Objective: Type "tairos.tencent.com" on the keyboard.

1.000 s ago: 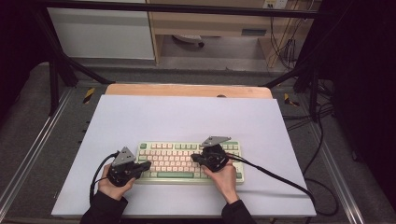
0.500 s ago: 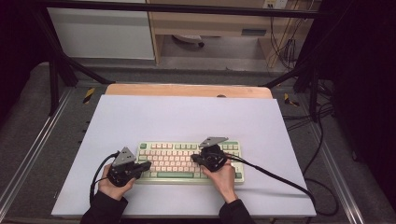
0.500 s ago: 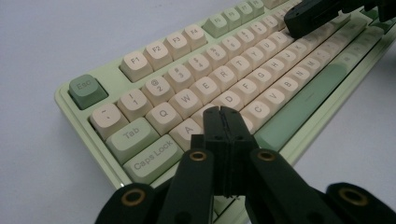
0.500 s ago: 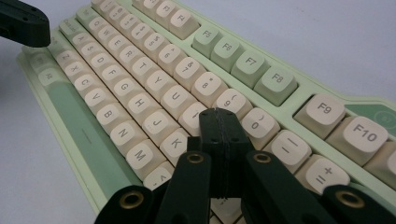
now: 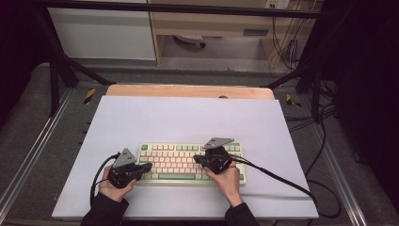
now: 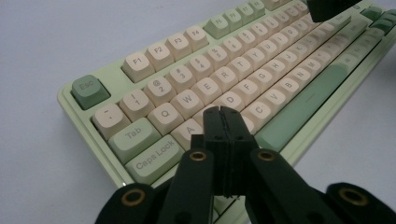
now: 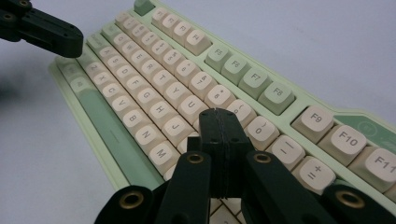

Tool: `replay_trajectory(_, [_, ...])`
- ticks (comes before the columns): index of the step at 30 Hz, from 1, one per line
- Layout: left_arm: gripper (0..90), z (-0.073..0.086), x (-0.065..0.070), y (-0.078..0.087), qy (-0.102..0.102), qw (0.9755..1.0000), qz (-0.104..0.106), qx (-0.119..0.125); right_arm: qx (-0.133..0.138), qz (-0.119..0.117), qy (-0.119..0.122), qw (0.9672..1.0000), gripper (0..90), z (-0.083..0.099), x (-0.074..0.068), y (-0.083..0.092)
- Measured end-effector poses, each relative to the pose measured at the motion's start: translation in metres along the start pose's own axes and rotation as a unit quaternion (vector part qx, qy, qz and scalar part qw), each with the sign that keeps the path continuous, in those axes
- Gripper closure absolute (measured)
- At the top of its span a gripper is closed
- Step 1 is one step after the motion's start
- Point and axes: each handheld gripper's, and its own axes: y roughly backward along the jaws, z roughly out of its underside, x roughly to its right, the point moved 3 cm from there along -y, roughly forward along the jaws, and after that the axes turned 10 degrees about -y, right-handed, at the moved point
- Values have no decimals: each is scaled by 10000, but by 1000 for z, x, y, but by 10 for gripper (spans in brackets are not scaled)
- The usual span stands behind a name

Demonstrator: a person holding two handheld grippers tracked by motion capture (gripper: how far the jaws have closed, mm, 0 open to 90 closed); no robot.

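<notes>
Bright even light on the table, dark surroundings, soft shadows, near foreground slightly blurred
</notes>
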Motion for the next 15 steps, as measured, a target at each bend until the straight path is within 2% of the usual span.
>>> replay_trajectory(15, [896,0,0,0,-3,10000,-1,6,44,-211,45,9998,900,3,-10,8])
